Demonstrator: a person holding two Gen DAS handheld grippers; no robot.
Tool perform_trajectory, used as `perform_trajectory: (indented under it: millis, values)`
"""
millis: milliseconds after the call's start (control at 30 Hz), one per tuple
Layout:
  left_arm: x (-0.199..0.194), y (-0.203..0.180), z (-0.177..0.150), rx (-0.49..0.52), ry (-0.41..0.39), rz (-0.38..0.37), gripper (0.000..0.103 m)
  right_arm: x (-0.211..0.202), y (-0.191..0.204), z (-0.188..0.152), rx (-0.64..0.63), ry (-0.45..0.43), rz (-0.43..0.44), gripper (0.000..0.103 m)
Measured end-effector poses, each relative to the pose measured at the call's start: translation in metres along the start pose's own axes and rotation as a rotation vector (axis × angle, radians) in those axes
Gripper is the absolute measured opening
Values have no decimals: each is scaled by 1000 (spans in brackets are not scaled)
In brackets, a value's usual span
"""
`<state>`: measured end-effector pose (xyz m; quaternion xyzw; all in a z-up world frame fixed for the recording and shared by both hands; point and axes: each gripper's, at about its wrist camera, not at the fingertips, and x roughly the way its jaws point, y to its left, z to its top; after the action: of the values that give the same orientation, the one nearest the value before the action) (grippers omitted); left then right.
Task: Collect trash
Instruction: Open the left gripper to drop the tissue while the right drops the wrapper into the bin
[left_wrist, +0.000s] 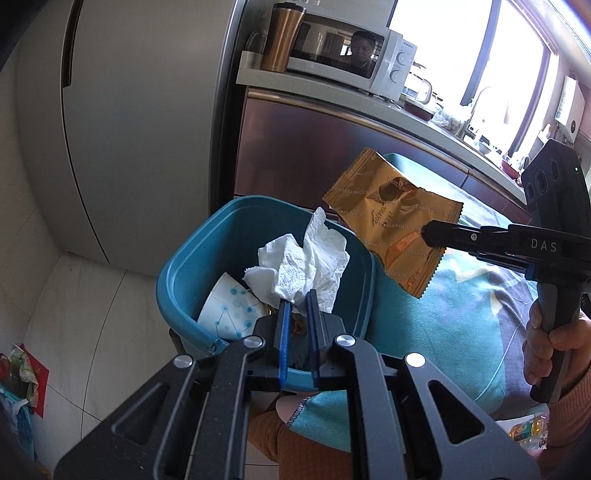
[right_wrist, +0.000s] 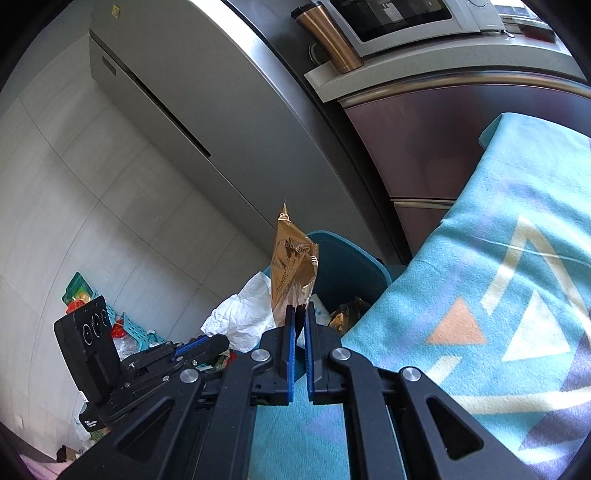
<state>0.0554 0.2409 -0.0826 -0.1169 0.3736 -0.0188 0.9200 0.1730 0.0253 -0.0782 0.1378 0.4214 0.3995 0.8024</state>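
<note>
Left claw (left_wrist: 295, 299) pinches crumpled tissue (left_wrist: 303, 266); right claw (right_wrist: 301, 308) clamps crinkled gold wrapper (right_wrist: 293, 269).

The bin's (left_wrist: 192, 273) near rim is hidden behind the left gripper (left_wrist: 297, 299); crumpled tissue (left_wrist: 306, 262) covers part of a paper cup (left_wrist: 231, 306), and dark trash beneath stays unclear
</note>
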Motion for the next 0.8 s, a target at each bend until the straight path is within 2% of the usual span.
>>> perform_trajectory:
  millis: [567, 800]
  values:
    - [36, 7, -16, -35, 82, 8, 10, 49, 4, 3, 19, 101, -45, 8]
    - [50, 8, -20, -45, 107, -1, 10, 52, 1, 4, 17, 110, -64, 10]
